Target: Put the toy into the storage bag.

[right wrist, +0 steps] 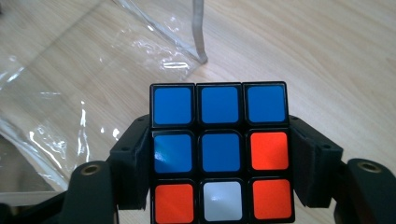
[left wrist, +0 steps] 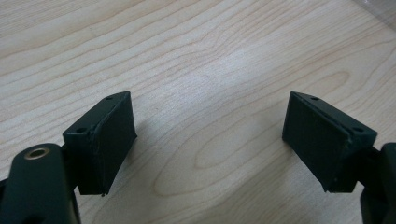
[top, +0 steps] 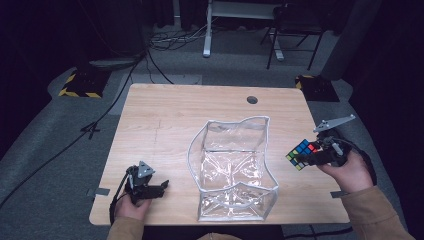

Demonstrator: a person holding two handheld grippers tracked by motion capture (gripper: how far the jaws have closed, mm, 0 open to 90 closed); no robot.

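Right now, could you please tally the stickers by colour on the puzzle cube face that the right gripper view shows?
Face of the black-framed puzzle cube, clamped in the right gripper:
Blue stickers: 5
Orange-red stickers: 3
White stickers: 1
Total: 9

Tan sleeves are being worn on both forearms. The left tongs (top: 162, 187) and right tongs (top: 311, 159) are being seen as black, each topped by a grey three-cornered plate, with black cables trailing. Brass-ringed holes are being shown beside square, dark-padded jaws.
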